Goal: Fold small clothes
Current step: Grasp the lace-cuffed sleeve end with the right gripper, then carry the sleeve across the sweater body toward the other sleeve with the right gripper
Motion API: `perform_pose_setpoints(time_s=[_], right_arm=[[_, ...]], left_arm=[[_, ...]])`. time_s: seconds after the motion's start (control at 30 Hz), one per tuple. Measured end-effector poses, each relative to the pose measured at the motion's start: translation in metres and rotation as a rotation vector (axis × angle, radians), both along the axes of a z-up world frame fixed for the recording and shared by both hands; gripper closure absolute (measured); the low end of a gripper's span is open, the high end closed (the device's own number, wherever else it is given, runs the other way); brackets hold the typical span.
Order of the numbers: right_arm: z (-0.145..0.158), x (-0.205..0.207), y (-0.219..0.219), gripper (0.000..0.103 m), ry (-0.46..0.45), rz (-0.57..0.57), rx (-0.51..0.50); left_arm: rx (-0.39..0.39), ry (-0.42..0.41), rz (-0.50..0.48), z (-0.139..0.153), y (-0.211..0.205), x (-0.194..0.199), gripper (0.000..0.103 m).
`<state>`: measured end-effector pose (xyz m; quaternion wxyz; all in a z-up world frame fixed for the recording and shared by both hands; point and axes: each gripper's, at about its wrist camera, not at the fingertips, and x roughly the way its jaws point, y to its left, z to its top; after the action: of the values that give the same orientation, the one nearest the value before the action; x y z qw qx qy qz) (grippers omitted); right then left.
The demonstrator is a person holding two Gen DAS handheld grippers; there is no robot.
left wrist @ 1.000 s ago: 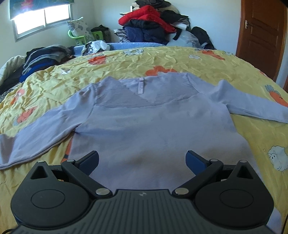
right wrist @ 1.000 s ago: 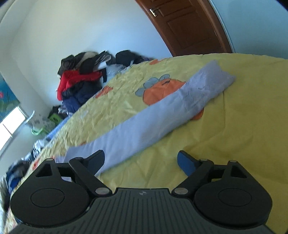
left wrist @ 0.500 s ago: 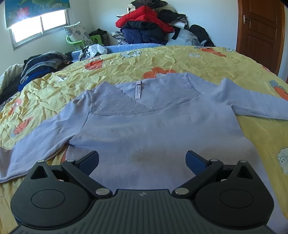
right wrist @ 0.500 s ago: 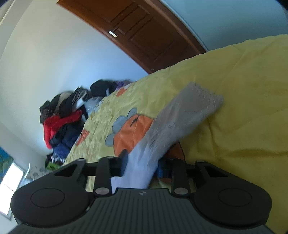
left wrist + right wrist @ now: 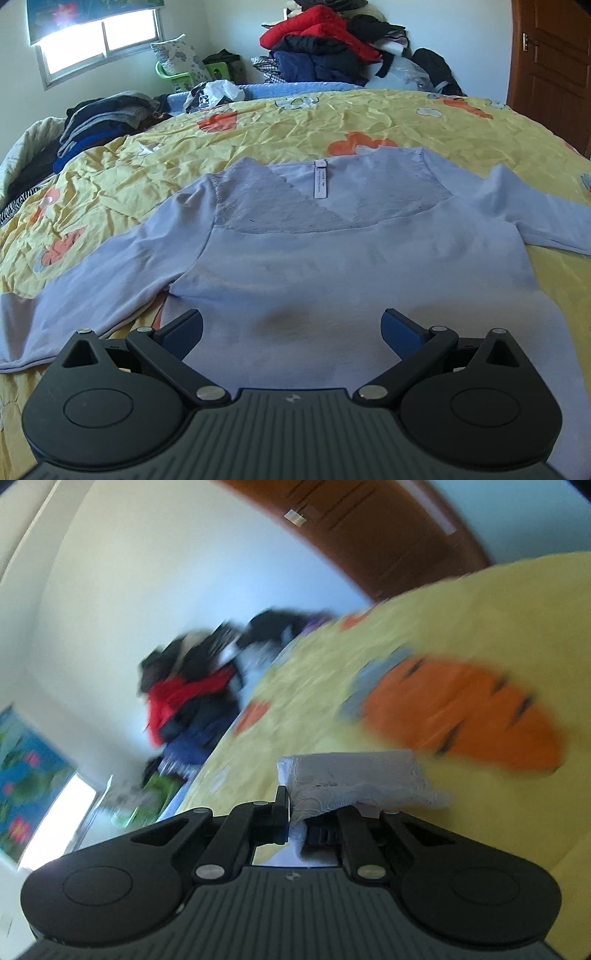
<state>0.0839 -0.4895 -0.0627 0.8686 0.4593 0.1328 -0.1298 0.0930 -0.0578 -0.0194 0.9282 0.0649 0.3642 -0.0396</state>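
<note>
Item: my right gripper (image 5: 295,821), jaws just closed tight on the lacy cuff (image 5: 354,779) of the pale lilac long-sleeved top (image 5: 351,266), raising it clear of the yellow cartoon-print bedspread (image 5: 295,122), I judged for folding inward. My left gripper (image 5: 291,328), jaws spread and empty, hovered above the near hem, top lying flat, collar far.

A yellow bedspread (image 5: 280,140) with orange prints covers the bed, heaped clothes (image 5: 332,48) rise behind it, a window (image 5: 99,40) glows left, and a brown door (image 5: 550,66) stands right.
</note>
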Motion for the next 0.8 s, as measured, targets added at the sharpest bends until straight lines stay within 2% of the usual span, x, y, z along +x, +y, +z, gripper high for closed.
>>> perform_pose_setpoints(time_s=[0.23, 0.47, 0.63, 0.8], right_arm=[[0.000, 0.047, 0.058, 0.092, 0.013, 0.165, 0.048], [0.006, 0.079, 0.118, 0.091, 0.038, 0.307, 0.046], [0.004, 0.077, 0.147, 0.091, 0.068, 0.352, 0.041], [0.012, 0.076, 0.164, 0.091, 0.068, 0.390, -0.005]], left_arm=[[0.024, -0.004, 0.020, -0.002, 0.007, 0.003, 0.000], [0.013, -0.001, 0.054, -0.004, 0.018, 0.006, 0.000], [0.018, -0.001, 0.059, -0.006, 0.021, 0.006, 0.000], [0.012, 0.000, 0.070, -0.007, 0.027, 0.007, 0.000]])
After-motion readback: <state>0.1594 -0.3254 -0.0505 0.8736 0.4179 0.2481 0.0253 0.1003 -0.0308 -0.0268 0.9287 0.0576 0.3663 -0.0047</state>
